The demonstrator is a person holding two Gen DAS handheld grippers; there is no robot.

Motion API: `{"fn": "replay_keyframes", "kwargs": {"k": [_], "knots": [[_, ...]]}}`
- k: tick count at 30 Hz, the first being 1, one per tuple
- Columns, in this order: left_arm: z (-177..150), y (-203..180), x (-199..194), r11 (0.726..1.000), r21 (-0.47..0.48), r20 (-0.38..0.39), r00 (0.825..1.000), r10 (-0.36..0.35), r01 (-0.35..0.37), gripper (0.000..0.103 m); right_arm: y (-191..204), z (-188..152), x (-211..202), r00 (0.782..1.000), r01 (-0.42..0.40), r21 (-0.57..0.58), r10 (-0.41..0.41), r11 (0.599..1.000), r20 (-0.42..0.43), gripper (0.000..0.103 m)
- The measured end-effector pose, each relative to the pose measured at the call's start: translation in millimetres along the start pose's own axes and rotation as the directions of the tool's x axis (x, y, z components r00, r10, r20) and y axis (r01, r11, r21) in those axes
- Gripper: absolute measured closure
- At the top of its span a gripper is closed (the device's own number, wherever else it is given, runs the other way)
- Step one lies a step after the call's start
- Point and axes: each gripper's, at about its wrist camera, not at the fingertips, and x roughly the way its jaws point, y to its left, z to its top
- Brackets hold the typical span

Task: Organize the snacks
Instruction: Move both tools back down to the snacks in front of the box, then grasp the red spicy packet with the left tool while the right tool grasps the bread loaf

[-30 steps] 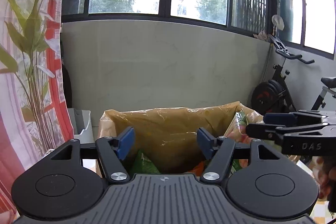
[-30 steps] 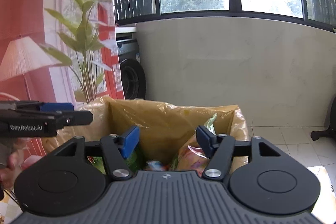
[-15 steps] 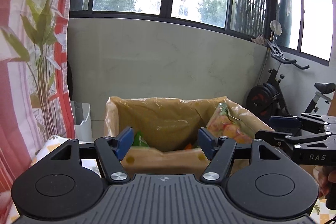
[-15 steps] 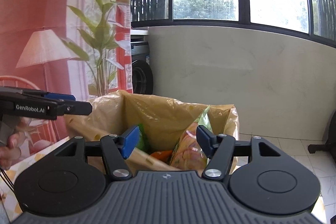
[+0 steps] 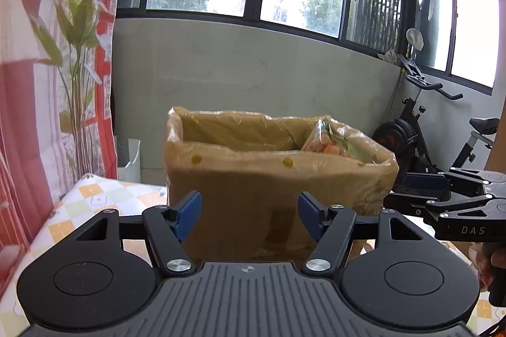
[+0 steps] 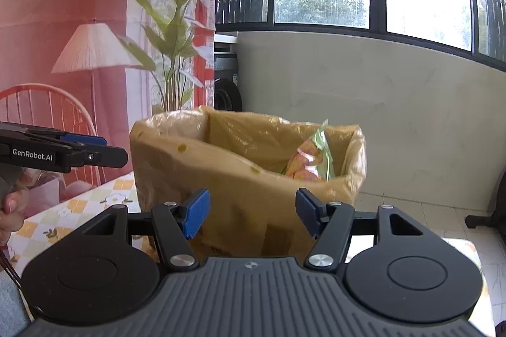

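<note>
A cardboard box lined with clear plastic (image 5: 278, 179) stands on the table; it also shows in the right wrist view (image 6: 240, 185). A colourful snack bag (image 5: 329, 142) sticks up at its right inside corner, seen too in the right wrist view (image 6: 313, 158). My left gripper (image 5: 248, 215) is open and empty, in front of the box. My right gripper (image 6: 249, 215) is open and empty, also in front of the box. Each gripper shows from the side in the other's view, the right one (image 5: 442, 194) and the left one (image 6: 63, 152).
The table has a checked flower-print cloth (image 5: 95, 198). A printed backdrop with a plant and lamp (image 6: 95, 52) hangs at the left. An exercise bike (image 5: 427, 131) stands at the right. A white bin (image 5: 128, 156) sits behind the table by the grey wall.
Both grippers have drawn back and away from above the box; its front wall now fills the gap between the fingers. Both stay open and empty.
</note>
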Motion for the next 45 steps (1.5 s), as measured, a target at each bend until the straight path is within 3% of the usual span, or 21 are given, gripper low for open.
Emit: {"fn": "replay_keyframes", "kwargs": {"k": [21,32,38,45], "knots": [[-63,-9,15,0.999,-0.019,-0.114,0.993,0.030,-0.033,0.033,-15,-79,-3,0.995,0.047,0.090,-0.039,0.995,-0.096,0.039],[-94,-13,21,0.999,-0.034,-0.179,0.984,0.018,-0.024,0.033,-15,-138,-12,0.974,0.045,0.076,-0.027,0.996,-0.226,0.039],[-107,-11,23,0.999,-0.045,-0.210,0.978,0.020,-0.030,0.033,-3,-148,-5,0.964,0.026,0.048,-0.012,0.999,-0.265,0.039],[-109,-7,24,0.997,-0.055,-0.210,0.977,0.035,-0.047,0.033,-19,-133,8,0.972,0.049,0.145,-0.014,0.988,-0.233,0.014]]}}
